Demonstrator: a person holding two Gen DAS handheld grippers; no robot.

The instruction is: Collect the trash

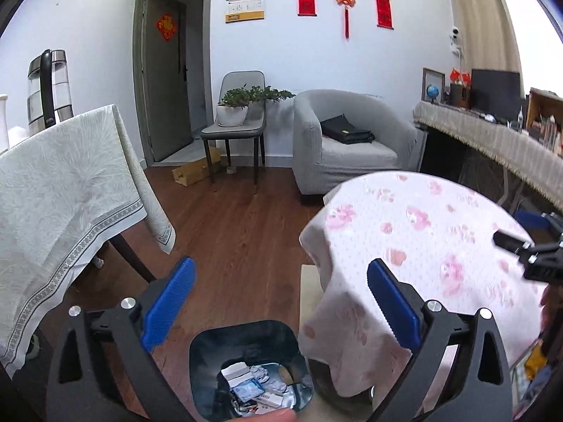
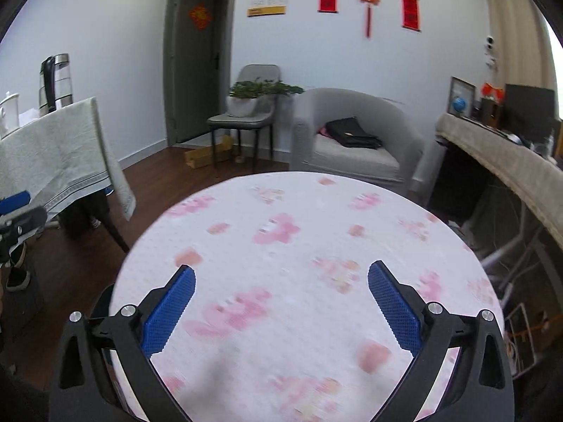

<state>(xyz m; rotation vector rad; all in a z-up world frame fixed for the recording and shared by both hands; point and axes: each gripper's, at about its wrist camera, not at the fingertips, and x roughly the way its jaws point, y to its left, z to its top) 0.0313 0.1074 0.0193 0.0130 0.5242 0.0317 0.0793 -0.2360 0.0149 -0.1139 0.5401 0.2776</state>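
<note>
A dark square trash bin (image 1: pixel 250 369) stands on the floor at the bottom of the left wrist view, with crumpled paper and wrappers (image 1: pixel 255 387) inside. My left gripper (image 1: pixel 281 302) hangs above and behind the bin, open, with nothing between its blue pads. My right gripper (image 2: pixel 281 306) is open and empty over a round table with a pink-flowered cloth (image 2: pixel 302 253). In the left wrist view the right gripper (image 1: pixel 527 249) shows at the right edge, over the same cloth (image 1: pixel 422 232). No trash shows on the round table.
A table with a pale green cloth (image 1: pixel 59 190) stands at the left, with a kettle (image 1: pixel 49 88) on it. Behind are a grey armchair (image 1: pixel 348 140) with a black bag, a chair with a potted plant (image 1: pixel 234 109), and a long covered desk (image 1: pixel 492 137) at the right. A cardboard box (image 1: pixel 191 172) lies on the wooden floor.
</note>
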